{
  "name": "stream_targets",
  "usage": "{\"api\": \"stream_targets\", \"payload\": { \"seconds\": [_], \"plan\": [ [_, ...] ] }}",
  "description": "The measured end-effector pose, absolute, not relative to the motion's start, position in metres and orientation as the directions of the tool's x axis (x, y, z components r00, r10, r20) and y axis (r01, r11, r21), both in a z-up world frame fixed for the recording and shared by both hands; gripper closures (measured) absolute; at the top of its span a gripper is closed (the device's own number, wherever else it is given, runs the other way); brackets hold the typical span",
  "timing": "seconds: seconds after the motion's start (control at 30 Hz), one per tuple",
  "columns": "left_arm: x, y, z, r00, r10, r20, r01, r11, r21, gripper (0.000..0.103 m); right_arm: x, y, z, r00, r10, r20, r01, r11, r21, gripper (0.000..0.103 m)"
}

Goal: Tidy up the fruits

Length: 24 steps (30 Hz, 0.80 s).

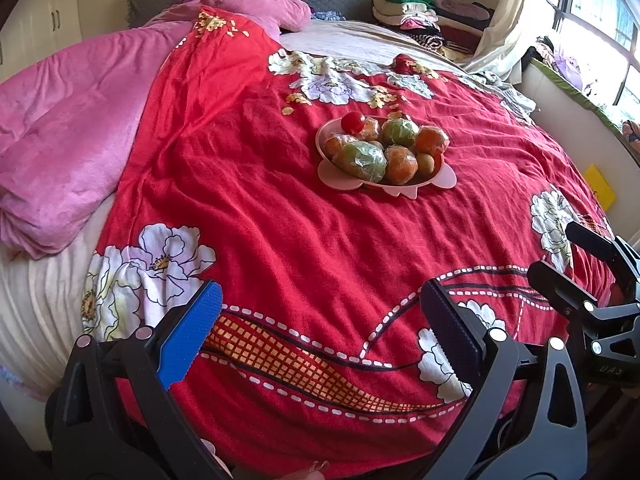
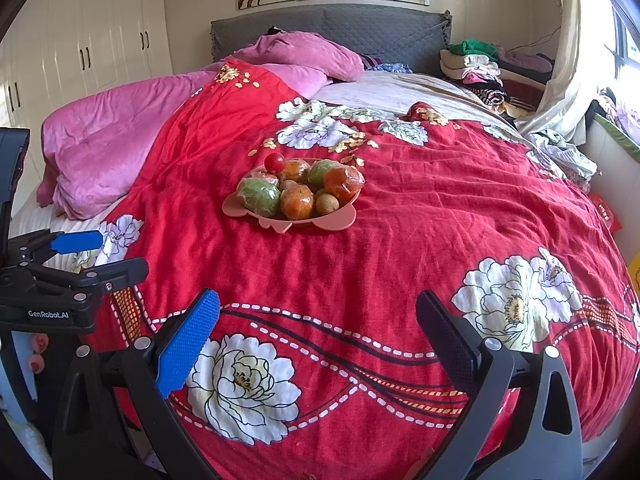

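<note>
The bedspread is bright red with big white flowers and white dashed lines. The plate is pink, and the fruits on it are orange, green, brown and one shiny red. The blanket is pink, the headboard is grey, and each gripper has one blue pad and one black pad.
</note>
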<state>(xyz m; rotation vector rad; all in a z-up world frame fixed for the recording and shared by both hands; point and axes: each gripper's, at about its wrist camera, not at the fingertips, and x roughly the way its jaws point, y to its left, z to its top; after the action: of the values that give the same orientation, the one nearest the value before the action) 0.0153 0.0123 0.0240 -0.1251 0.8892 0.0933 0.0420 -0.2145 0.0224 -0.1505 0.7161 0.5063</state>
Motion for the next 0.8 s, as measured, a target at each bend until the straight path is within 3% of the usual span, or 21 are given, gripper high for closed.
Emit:
{"api": "stream_targets", "payload": {
  "seconds": [0.4, 0.63, 0.8],
  "plan": [
    [0.015, 0.014, 0.027, 0.625, 0.001, -0.781, -0.127, 0.987, -0.1, 0.01, 0.043, -0.215, 0.023, 0.641, 0.387, -0.663, -0.49, 0.871, 0.034, 0.005],
    [0.02, 0.028, 0.041, 0.676, 0.121, -0.727, -0.213, 0.976, -0.035, 0.01, 0.057, -0.218, 0.02, 0.641, 0.377, -0.668, -0.478, 0.878, 0.037, 0.005],
    [0.054, 0.078, 0.033, 0.649, 0.16, -0.744, -0.289, 0.956, -0.046, 0.01, 0.091, -0.239, 0.019, 0.667, 0.324, -0.671, -0.399, 0.916, 0.045, 0.005]
  ]
}}
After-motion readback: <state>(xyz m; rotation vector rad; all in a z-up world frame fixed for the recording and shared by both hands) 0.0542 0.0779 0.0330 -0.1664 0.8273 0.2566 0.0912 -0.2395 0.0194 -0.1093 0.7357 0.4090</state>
